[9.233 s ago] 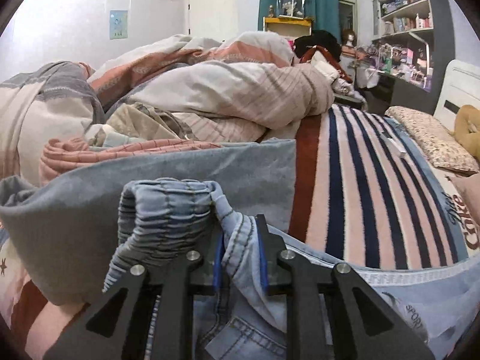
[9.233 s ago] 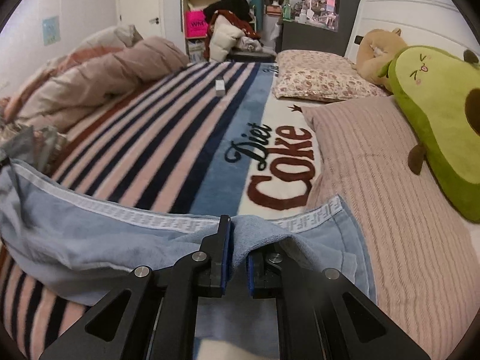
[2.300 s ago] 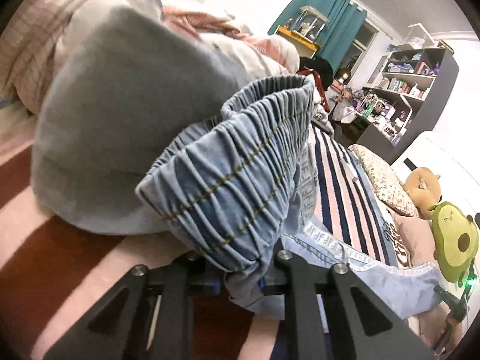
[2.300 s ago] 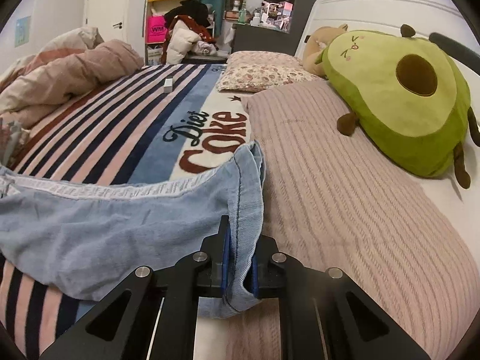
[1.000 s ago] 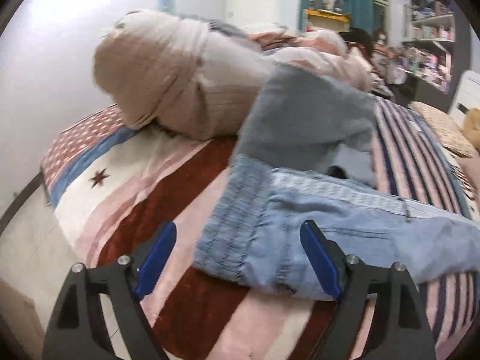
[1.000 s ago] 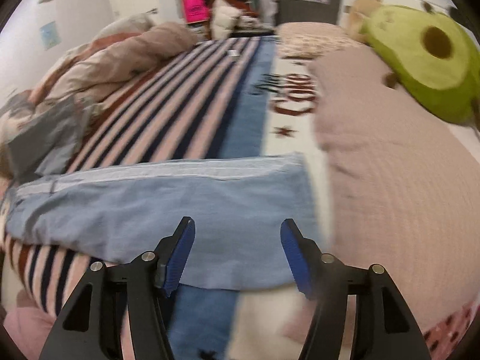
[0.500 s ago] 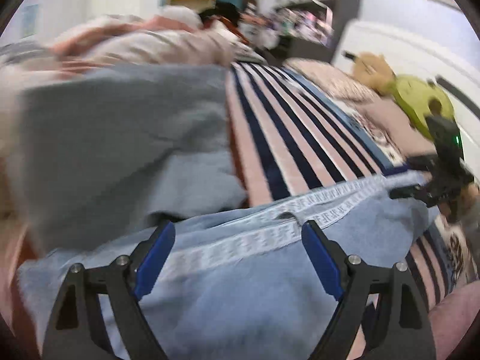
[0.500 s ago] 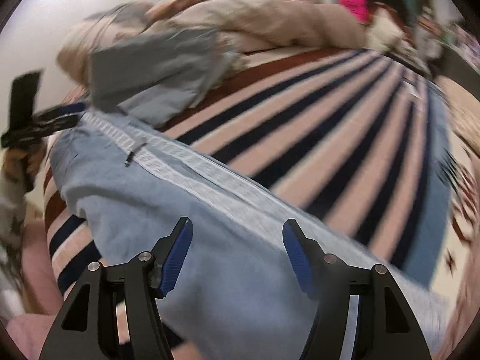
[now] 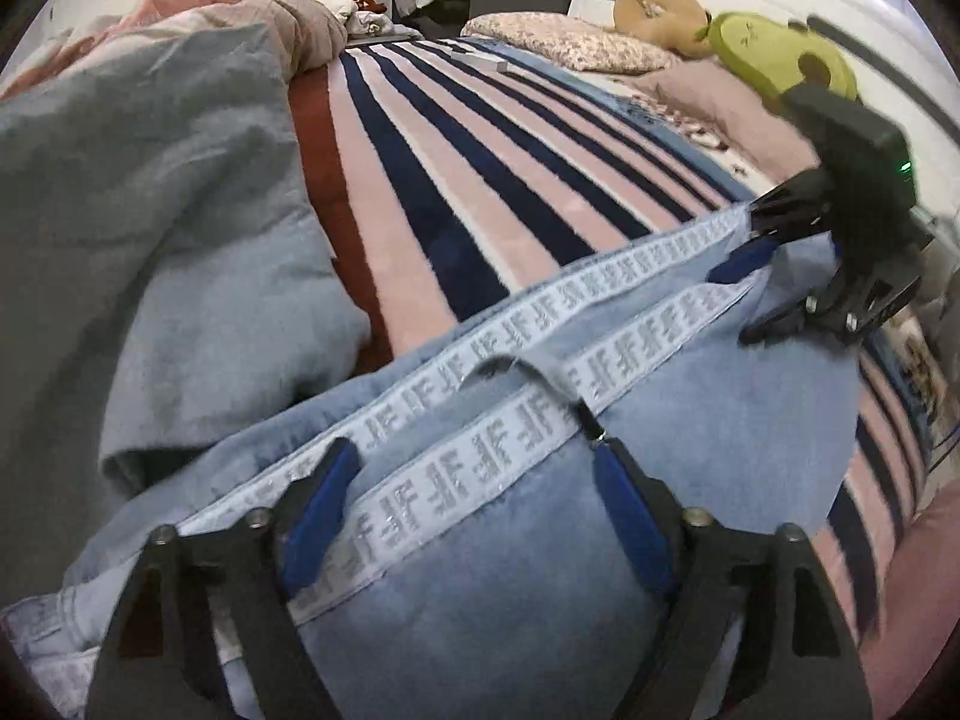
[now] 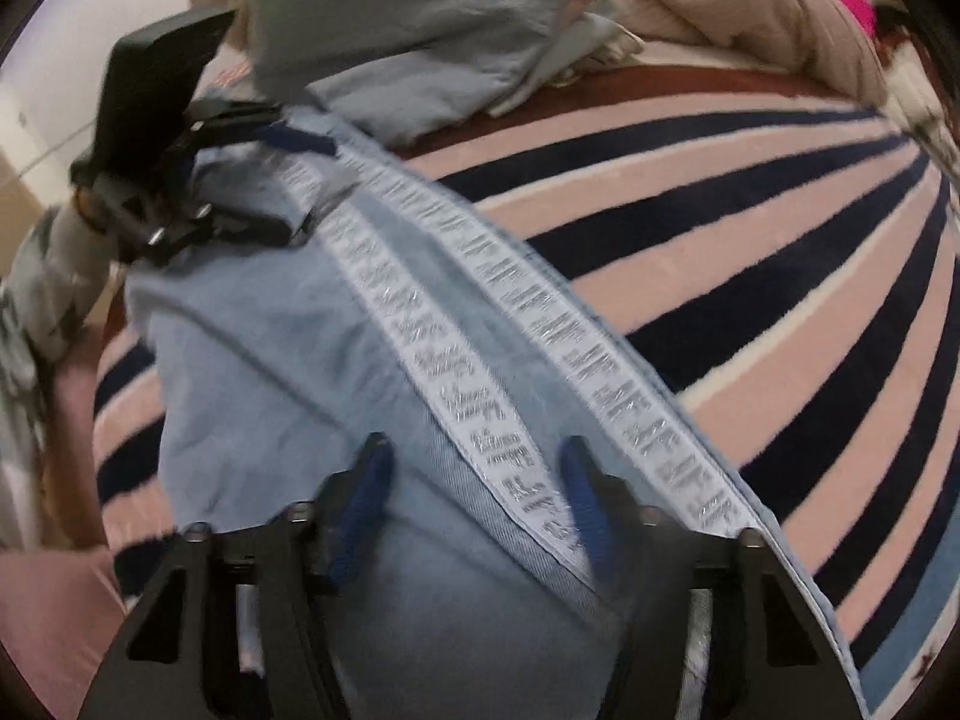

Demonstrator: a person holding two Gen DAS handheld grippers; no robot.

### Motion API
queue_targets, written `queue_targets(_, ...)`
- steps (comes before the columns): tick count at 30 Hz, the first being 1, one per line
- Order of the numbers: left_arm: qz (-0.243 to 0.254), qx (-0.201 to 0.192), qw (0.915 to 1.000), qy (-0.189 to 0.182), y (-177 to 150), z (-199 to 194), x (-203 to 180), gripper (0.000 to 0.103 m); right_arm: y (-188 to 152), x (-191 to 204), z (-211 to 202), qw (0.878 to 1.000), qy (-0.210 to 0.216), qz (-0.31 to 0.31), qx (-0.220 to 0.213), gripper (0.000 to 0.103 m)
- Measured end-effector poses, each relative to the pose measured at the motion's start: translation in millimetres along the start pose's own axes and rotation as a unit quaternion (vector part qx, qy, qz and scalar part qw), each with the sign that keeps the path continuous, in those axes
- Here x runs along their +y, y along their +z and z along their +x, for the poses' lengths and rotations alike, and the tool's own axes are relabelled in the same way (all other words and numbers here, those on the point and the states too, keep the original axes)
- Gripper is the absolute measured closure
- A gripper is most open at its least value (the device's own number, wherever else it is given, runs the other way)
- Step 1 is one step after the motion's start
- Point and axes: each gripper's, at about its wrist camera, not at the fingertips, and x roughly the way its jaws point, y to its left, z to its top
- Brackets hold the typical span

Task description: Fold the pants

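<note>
The light blue pants [image 9: 690,420] with white patterned side stripes lie flat along the striped bed. My left gripper [image 9: 474,456] is open, its fingers straddling the stripe near the waist end. My right gripper [image 10: 474,456] is open over the stripe at the leg end. Each gripper shows in the other's view: the right one in the left wrist view [image 9: 756,294], the left one in the right wrist view [image 10: 300,186]. The pants [image 10: 270,360] lie with both legs stacked, the two stripes side by side.
A grey garment [image 9: 150,192] and a bundled duvet [image 10: 720,6] lie beside the waist end. The striped blanket [image 9: 480,138] runs toward pillows [image 9: 570,42] and an avocado plush [image 9: 774,54]. The bed edge is near the left gripper in the right wrist view.
Both grippers have let go of the pants and opened. Over the last second they turned to face each other along the pants and came down close over the side stripe.
</note>
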Motion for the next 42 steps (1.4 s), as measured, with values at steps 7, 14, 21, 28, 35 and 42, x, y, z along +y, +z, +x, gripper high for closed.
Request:
queue_targets(7,-0.006,-0.001,0.9994,0.033,-6,-10,-2,0.06,0,16,-20,0.995,-0.092,-0.01,-0.036,0.099)
queue_targets(14,-0.026,-0.038,0.9957,0.08,9,-24,8,0.059,20,3,-34,0.984,-0.159,0.033,-0.07,0.099)
queue_targets(21,-0.087,-0.067,0.989,0.099,5,-44,27,0.039,16,-21,-3,0.987,-0.125,0.094,-0.021,0.081)
queue_targets(28,-0.227,-0.125,0.9529,0.157,-56,-136,49,0.025,-19,-25,-51,0.977,-0.127,0.159,-0.069,0.04)
queue_targets(35,-0.365,-0.151,0.9029,0.17,-150,-190,54,0.024,-69,2,-107,0.954,-0.163,0.197,-0.157,0.014)
queue_targets(42,-0.448,-0.15,0.8698,0.142,-212,-178,53,0.024,-115,46,-140,0.929,-0.223,0.199,-0.22,0.001)
